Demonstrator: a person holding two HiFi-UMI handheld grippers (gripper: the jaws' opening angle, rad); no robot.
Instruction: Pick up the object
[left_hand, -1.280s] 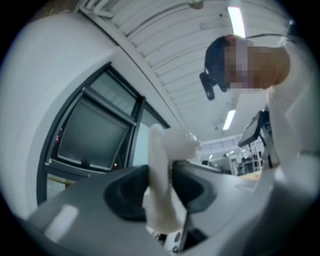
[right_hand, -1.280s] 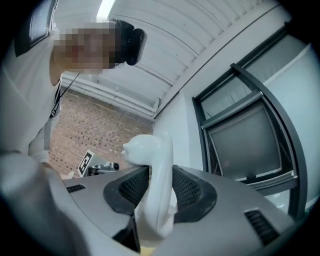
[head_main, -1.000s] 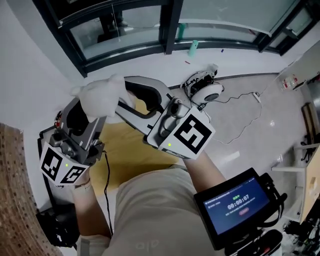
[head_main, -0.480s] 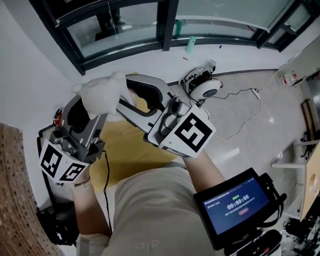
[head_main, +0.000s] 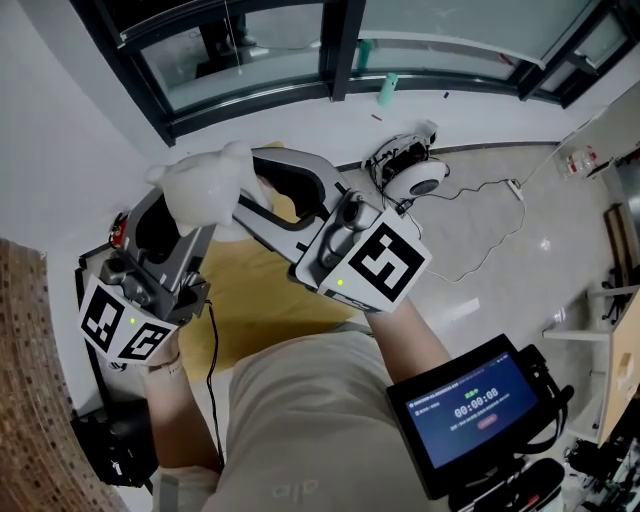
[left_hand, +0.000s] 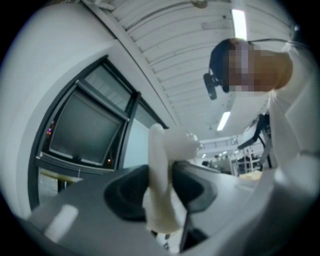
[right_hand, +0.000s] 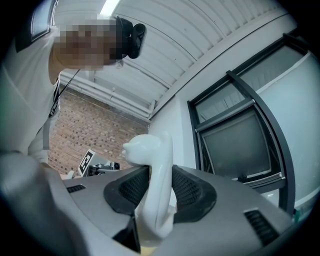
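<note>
The object (head_main: 205, 185) is white, soft-looking and lumpy, held up in the air at the upper left of the head view. My left gripper (head_main: 200, 218) comes up from below and is shut on it. In the left gripper view a white strip of the object (left_hand: 159, 165) is squeezed between the left gripper's (left_hand: 161, 192) black pads. My right gripper (head_main: 252, 200) reaches in from the right and is also shut on it. In the right gripper view the smooth white object (right_hand: 154, 170) sits between the pads of the right gripper (right_hand: 159, 192), and a rounded end sticks out above them.
A yellow mat (head_main: 250, 290) lies below the grippers. A dark-framed window (head_main: 250, 95) runs along the far side, with a teal item (head_main: 390, 88) on the sill. A white device with cables (head_main: 410, 178) lies on the floor. A lit screen (head_main: 475, 400) shows at lower right, and a brick wall (head_main: 25, 380) at left.
</note>
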